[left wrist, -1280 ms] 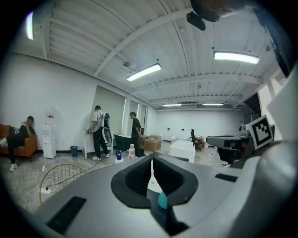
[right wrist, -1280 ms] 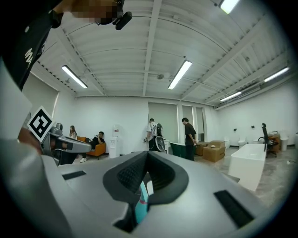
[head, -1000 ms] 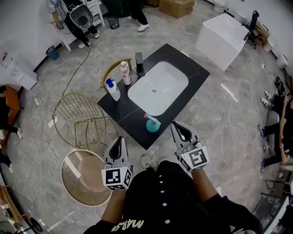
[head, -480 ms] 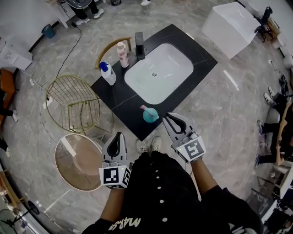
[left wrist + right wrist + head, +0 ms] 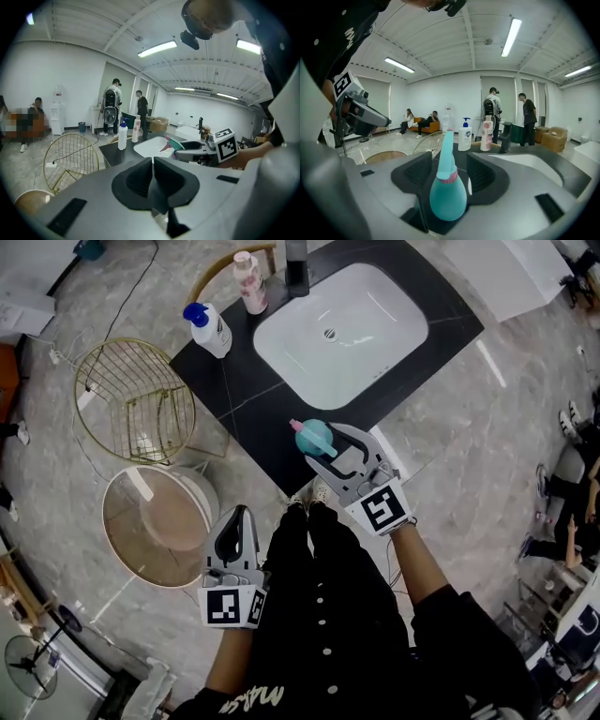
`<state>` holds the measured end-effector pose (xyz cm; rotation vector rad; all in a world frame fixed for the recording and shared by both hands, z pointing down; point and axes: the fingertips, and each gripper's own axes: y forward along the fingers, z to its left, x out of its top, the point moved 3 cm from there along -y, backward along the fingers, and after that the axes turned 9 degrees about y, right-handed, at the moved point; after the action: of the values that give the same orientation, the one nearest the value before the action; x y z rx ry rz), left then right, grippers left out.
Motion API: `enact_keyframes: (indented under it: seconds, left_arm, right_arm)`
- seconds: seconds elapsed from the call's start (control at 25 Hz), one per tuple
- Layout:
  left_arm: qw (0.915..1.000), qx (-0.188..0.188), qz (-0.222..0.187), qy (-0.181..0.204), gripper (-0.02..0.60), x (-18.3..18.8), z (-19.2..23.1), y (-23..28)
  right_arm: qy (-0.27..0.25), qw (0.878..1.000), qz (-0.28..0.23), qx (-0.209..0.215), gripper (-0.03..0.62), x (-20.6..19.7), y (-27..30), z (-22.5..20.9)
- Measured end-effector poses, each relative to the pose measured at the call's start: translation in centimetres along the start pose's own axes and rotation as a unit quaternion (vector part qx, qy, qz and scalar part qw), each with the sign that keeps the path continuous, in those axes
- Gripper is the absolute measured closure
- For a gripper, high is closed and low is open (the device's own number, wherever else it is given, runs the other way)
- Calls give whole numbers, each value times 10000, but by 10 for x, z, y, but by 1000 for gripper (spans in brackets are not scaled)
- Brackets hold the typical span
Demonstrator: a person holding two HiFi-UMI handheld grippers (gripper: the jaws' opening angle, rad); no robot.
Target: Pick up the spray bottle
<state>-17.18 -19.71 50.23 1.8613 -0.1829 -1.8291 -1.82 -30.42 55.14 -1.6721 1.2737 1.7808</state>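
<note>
The teal spray bottle point(image 5: 314, 437) with a pink collar stands upright near the front corner of the black counter point(image 5: 246, 418). My right gripper point(image 5: 323, 449) reaches onto that corner, its jaws opening on either side of the bottle. In the right gripper view the bottle point(image 5: 447, 199) sits between the two pads point(image 5: 482, 169) with a small gap on each side. My left gripper point(image 5: 239, 518) is shut and empty, low beside the person's body and well short of the counter. In the left gripper view its jaws point(image 5: 153, 174) meet, and the bottle point(image 5: 174, 144) shows far ahead.
A white sink basin point(image 5: 384, 343) fills the counter's middle. A white pump bottle point(image 5: 209, 328), a pink bottle point(image 5: 249, 282) and a dark dispenser point(image 5: 296, 268) stand at the far side. A gold wire basket point(image 5: 131, 399) and a round stool point(image 5: 155, 521) sit left of the counter.
My right gripper moved forward and down to the teal bottle, and its jaws went from shut to open around it. The left gripper sank a little and stayed shut.
</note>
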Motion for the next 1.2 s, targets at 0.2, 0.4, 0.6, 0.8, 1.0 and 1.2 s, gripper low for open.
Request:
enact_keyframes:
  seconds: [0.2, 0.4, 0.6, 0.8, 1.0, 1.2]
  left_arm:
    - [9994, 119, 326, -89, 560, -25, 0, -1]
    - [9978, 301, 568, -162, 560, -40, 4, -7]
    - [9971, 386, 623, -209, 560, -47, 6, -8]
    - [9979, 382, 490, -173, 560, -37, 5, -9]
    - [9989, 400, 226, -34, 560, -17, 8, -9]
    - [9990, 351, -228, 137, 560, 17, 11, 1]
  right_arm:
    - [-343, 9989, -29, 330, 367, -15, 27, 0]
    - [-449, 9976, -183, 499, 410, -18, 39, 0]
    - [-387, 9974, -309, 524, 454, -18, 42, 0]
    - [-329, 9980, -330, 436, 465, -5, 36, -3]
    - [-176, 9983, -548, 61, 468, 23, 17, -15]
    - [-2, 9956, -864, -373, 468, 68, -11, -29]
